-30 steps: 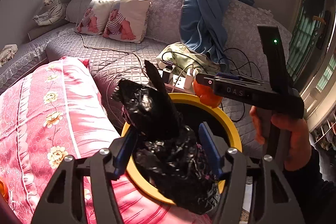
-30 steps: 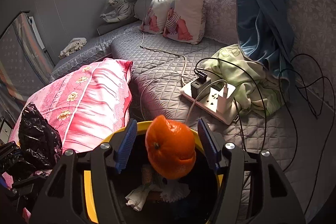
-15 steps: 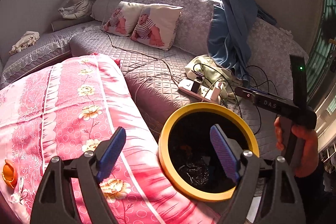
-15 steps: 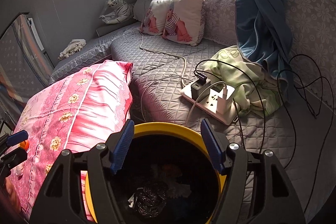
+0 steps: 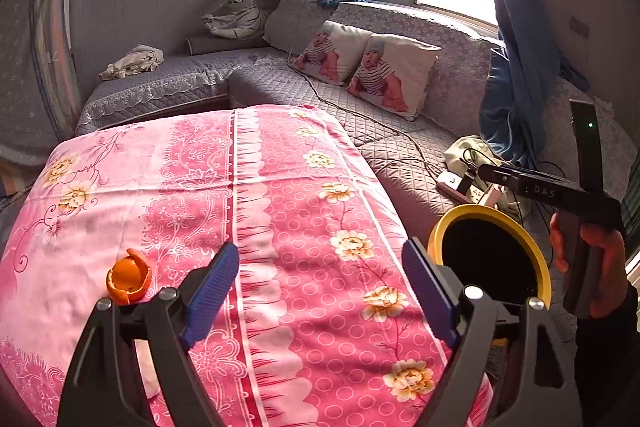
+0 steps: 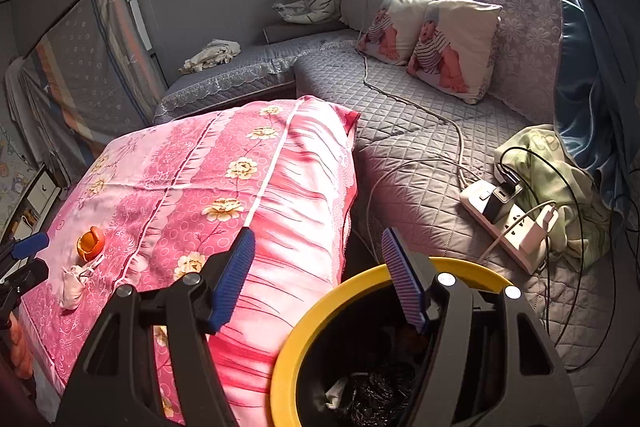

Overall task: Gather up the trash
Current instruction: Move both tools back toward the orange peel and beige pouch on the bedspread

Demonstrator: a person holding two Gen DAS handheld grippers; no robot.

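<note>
Both grippers hang over the pink flowered cloth point(image 5: 280, 211) with nothing between their blue pads. The left gripper point(image 5: 320, 287), low in the left wrist frame, has just been opening its jaws, and they stand wide apart, released, over the middle of the cloth. The right gripper point(image 6: 318, 277) is spread too, and empty; its left finger sits over the pink cloth and its right finger over the yellow rim of the trash bin point(image 6: 296, 343) at the bottom of the right wrist frame.

Inside that bin I can see crumpled black plastic point(image 6: 376, 391) and a scrap of something white, deep in shadow. In the left wrist frame the same bin shows at the right, its dark mouth just beside the cloth's edge, and above it a hand point(image 5: 600, 267) grips the handle of the other black tool.

A piece of orange peel point(image 5: 128, 277) lies on the cloth at the lower left of the left wrist frame, just beside the left finger. The right wrist frame shows it at the left edge, with a small white crumpled wad point(image 6: 74, 285) lying just below it.

Behind, a grey quilted sofa point(image 6: 420, 131) carries two printed cushions point(image 6: 436, 43), a white power strip point(image 6: 508, 223) with plugs and cables, and a pale green cloth point(image 6: 560, 183)
</note>
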